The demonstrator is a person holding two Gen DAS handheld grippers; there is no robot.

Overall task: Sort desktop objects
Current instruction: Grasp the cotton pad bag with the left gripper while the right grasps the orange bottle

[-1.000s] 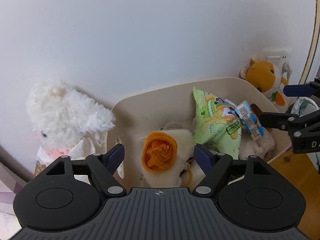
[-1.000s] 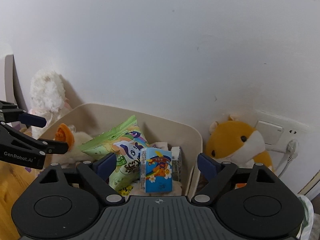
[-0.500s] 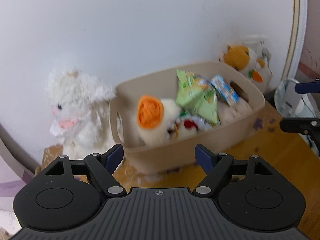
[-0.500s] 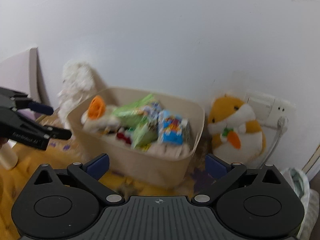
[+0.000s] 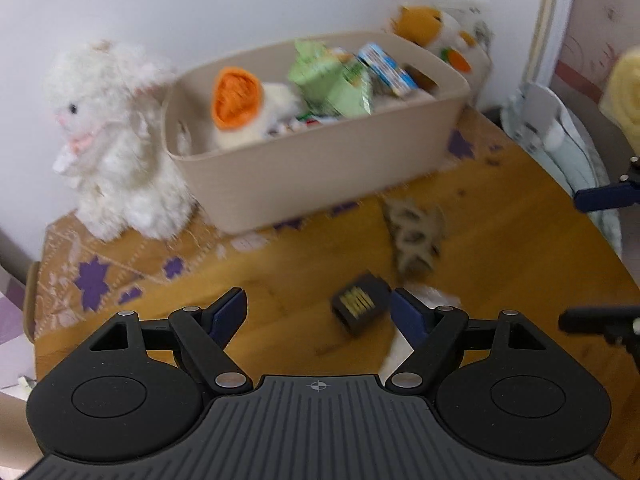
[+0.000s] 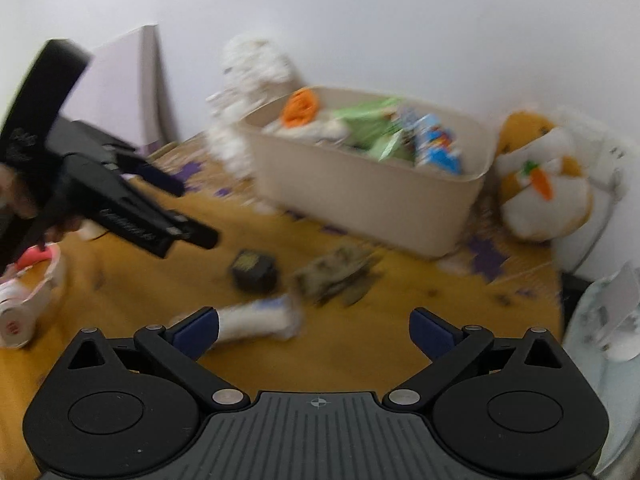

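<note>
**Both grippers spread over the loose items, basket beyond**

Our left gripper [image 5: 318,312] hangs with its blue-padded fingers spread wide and nothing between them. Just ahead of it, toward its right finger, lies a small black box with a yellow label [image 5: 359,307] on the orange-brown tabletop [image 5: 500,248]. Our right gripper [image 6: 314,330] is likewise spread and empty; a white cylindrical tube [image 6: 256,320] lies just past its left fingertip, touching the table. Slightly farther, ahead of both grippers, sits a crumpled brown speckled wrapper [image 6: 334,274], just beside the black box.

Beyond these stands the beige plastic basket [image 5: 320,168], holding a white plush with an orange patch [image 5: 240,104], a green snack bag [image 5: 332,84] and a blue carton [image 5: 384,70]. A fluffy white plush animal [image 5: 116,140] stands to the basket's left, an orange-and-white plush [image 6: 544,184] to its right. All is motion-blurred.
</note>
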